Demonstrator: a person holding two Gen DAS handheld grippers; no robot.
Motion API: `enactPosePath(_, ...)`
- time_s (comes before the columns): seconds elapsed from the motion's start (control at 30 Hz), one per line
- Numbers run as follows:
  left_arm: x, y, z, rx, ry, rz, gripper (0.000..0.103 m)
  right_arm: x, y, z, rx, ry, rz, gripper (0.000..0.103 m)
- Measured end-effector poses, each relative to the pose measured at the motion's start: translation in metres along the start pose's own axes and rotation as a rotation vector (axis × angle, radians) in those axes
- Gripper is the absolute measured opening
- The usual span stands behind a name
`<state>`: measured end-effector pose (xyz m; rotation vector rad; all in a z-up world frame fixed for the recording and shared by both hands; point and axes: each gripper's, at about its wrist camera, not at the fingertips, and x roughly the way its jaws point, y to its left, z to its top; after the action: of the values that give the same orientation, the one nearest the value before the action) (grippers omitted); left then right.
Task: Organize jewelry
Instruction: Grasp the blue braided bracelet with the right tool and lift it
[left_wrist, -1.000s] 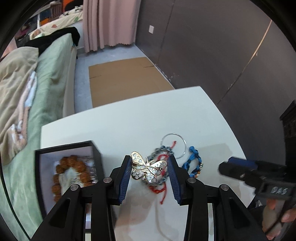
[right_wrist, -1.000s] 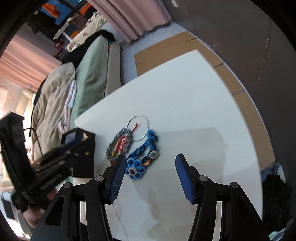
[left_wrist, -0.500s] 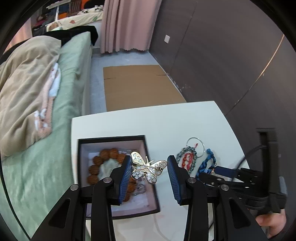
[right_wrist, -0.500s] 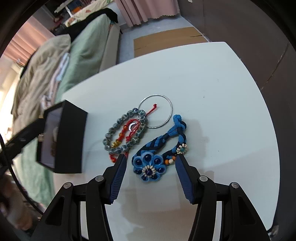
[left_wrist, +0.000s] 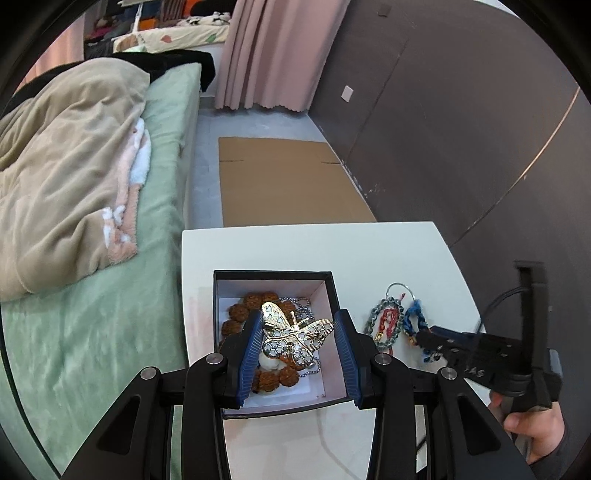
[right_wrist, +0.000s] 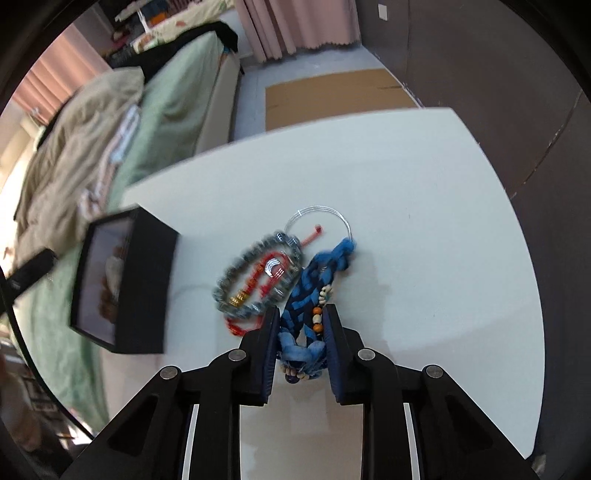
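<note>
My left gripper (left_wrist: 300, 321) is shut on a gold butterfly brooch (left_wrist: 293, 338), held over the open black box (left_wrist: 273, 275). Brown beads (left_wrist: 236, 314) and a silver chain lie inside the box. On the white table (right_wrist: 406, 184), my right gripper (right_wrist: 301, 314) points steeply down and its jaws are closing on the flower end of a blue braided bracelet (right_wrist: 310, 280), pads pressing its sides. Beside it lie a grey bead bracelet (right_wrist: 229, 277), a red cord bracelet (right_wrist: 255, 280) and a thin silver ring (right_wrist: 325, 210). The box (right_wrist: 144, 288) stands left of them.
A bed with a green sheet and beige blanket (left_wrist: 74, 184) runs along the table's left side. Flat cardboard (left_wrist: 284, 181) lies on the floor beyond the table, by a dark wall (left_wrist: 443, 129). A person's hand (left_wrist: 532, 424) grips the right tool.
The left gripper carried the brooch leftward from the jewelry pile to above the box. The right gripper moved in over the blue bracelet and its jaws narrowed around it.
</note>
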<state>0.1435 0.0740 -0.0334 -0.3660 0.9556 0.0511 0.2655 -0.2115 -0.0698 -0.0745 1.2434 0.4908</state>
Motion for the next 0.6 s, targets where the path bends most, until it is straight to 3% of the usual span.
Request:
enactPosePath(0.13,-0.002,0.003,0.003,-0.028,0.006,-0.044,0.043,-0.022,0.006,0.004,0.013,-0.062,0.06,0.025)
enactPosePath(0.27,-0.006,0.012,0.005,-0.058,-0.003,-0.043,0.059,-0.04,0.015,0.007,0.01,-0.134,0.13,0.025)
enactPosePath(0.6,-0.019,0.035,0.006,-0.093,-0.036,-0.028,0.059,-0.05,0.061,0.013,-0.055,-0.218,0.307,0.025)
